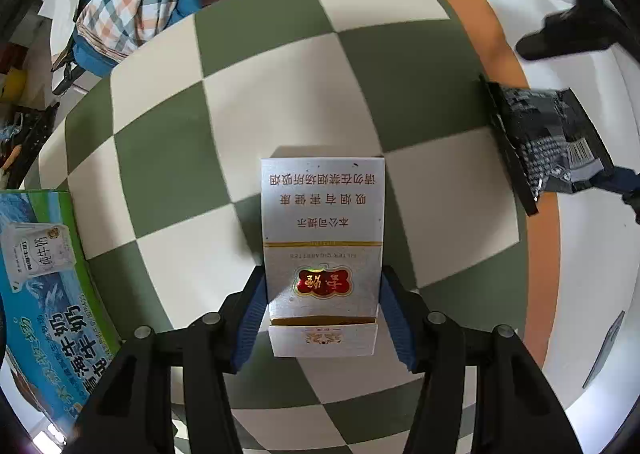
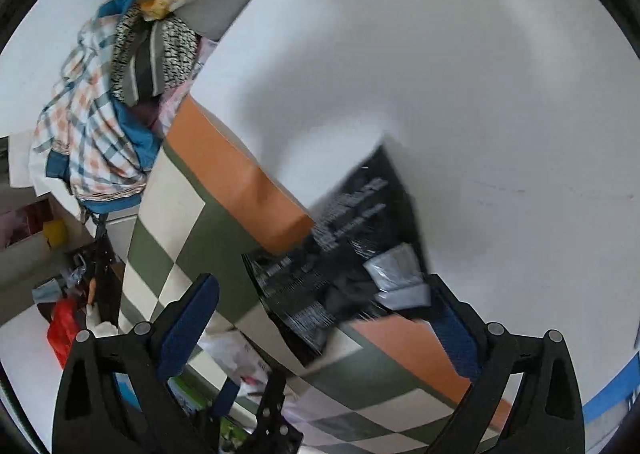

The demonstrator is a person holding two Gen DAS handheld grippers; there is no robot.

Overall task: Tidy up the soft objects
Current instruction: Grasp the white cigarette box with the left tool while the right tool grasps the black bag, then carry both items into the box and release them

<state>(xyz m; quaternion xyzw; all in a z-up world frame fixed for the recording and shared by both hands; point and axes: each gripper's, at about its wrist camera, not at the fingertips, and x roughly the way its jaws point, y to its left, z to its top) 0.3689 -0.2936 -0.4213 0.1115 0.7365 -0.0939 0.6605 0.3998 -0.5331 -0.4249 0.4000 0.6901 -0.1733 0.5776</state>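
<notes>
The left gripper [image 1: 322, 310] is clamped on a silver cigarette pack [image 1: 322, 238], its blue pads [image 1: 252, 318] pressing both sides, over the checkered mat [image 1: 168, 142]. Right of the pack, at the mat's orange border, lies a black foil pouch [image 1: 548, 142]. The right gripper [image 2: 320, 322], jaws apart, straddles that pouch [image 2: 344, 254] without gripping. The step looks like paired pickups; next the right jaws must close squarely.
</notes>
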